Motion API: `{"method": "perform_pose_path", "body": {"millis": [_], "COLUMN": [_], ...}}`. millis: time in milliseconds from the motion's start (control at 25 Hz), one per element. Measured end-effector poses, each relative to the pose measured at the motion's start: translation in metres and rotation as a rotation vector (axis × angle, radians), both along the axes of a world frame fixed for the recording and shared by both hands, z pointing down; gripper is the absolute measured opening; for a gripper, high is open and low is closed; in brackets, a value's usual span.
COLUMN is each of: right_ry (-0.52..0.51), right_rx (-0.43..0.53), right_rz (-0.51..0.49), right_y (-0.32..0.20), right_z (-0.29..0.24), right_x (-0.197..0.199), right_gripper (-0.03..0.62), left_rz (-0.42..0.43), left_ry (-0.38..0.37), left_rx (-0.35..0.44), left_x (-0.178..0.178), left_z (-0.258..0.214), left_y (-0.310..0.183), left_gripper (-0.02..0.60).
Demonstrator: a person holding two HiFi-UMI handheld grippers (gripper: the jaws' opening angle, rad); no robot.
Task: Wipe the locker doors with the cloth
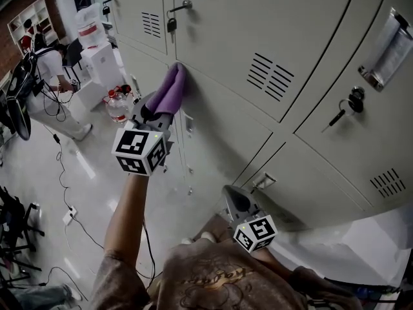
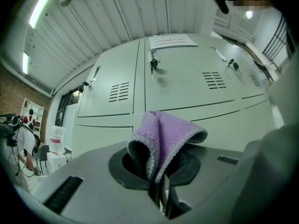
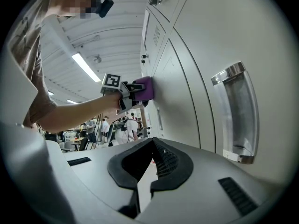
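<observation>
Clamping a folded purple cloth (image 1: 170, 88) between jaws shut tight on its lower end, the left gripper (image 1: 157, 108) reaches forward at the end of an outstretched bare arm; the free end of the cloth fans out above the jaws and meets the grey locker doors (image 1: 258, 18) at the seam where an upper door ends and a lower one begins; the right gripper view, looking along the fronts, shows the cloth flat against the metal. Just above it a key (image 1: 171, 24) hangs from a lock, and off to the right a block of vent slots (image 1: 271, 76) cuts the upper door. The right gripper (image 1: 233, 200) hangs low, close to the person's chest and near the lower row of doors without touching them; its jaws stand a narrow slit apart with nothing between them; a clear label holder (image 3: 233, 111) sits on the door beside it. Far off at the left of the head view a person in white (image 1: 48, 86) bends over near stacked white boxes (image 1: 103, 66), and cables trail across the pale floor (image 1: 84, 179).
</observation>
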State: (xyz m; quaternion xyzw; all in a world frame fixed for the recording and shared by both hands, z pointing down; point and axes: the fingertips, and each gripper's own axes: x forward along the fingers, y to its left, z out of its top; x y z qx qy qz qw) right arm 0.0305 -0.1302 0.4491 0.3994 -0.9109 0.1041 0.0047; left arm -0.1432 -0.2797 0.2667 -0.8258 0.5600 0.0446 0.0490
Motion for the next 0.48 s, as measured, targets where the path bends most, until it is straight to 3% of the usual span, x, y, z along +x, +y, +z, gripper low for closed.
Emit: {"method": "perform_pose_path", "body": {"millis": [480], "right_ry": [-0.004], "right_rx": [0.005], "right_rz": [0.017], "right_y": [-0.006], "right_z": [0.000], "right_x": [0.005], "right_gripper": [-0.003], "left_rz": [0.057], "left_ry": [-0.012], "left_rx": [-0.041], "left_x": [0.022], "left_z": [0.006], "left_y": [-0.015], "left_gripper": [0.041]}}
